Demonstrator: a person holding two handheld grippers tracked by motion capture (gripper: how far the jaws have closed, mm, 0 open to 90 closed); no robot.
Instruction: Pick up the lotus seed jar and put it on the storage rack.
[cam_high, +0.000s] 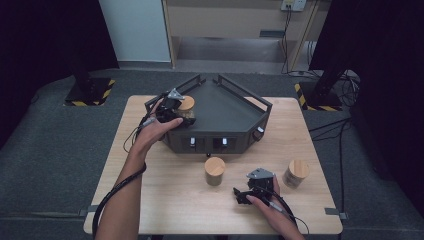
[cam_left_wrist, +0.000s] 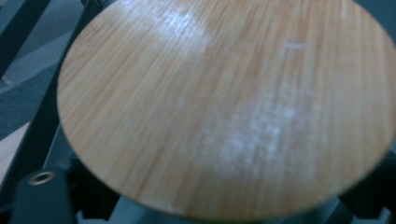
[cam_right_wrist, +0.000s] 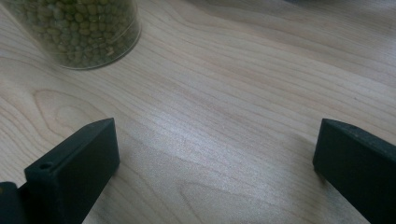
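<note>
A glass jar with a round wooden lid (cam_high: 186, 103) stands on the left part of the dark hexagonal tray (cam_high: 235, 112). My left gripper (cam_high: 181, 114) is at this jar. In the left gripper view the lid (cam_left_wrist: 224, 102) sits very close, and my left gripper (cam_left_wrist: 205, 205) has its black fingertips (cam_left_wrist: 42, 196) wide apart at the bottom corners, on either side of the jar and below the lid. My right gripper (cam_high: 241, 195) rests low over the table, open and holding nothing (cam_right_wrist: 215, 154). A jar of green beans (cam_right_wrist: 79, 28) stands just beyond its left jaw.
Two more wooden-lidded jars stand on the light wooden table (cam_high: 165, 200): one in the middle (cam_high: 214, 170) in front of the tray, one at the right (cam_high: 296, 172). The tray has raised rails round its rim. Cables trail from both grippers.
</note>
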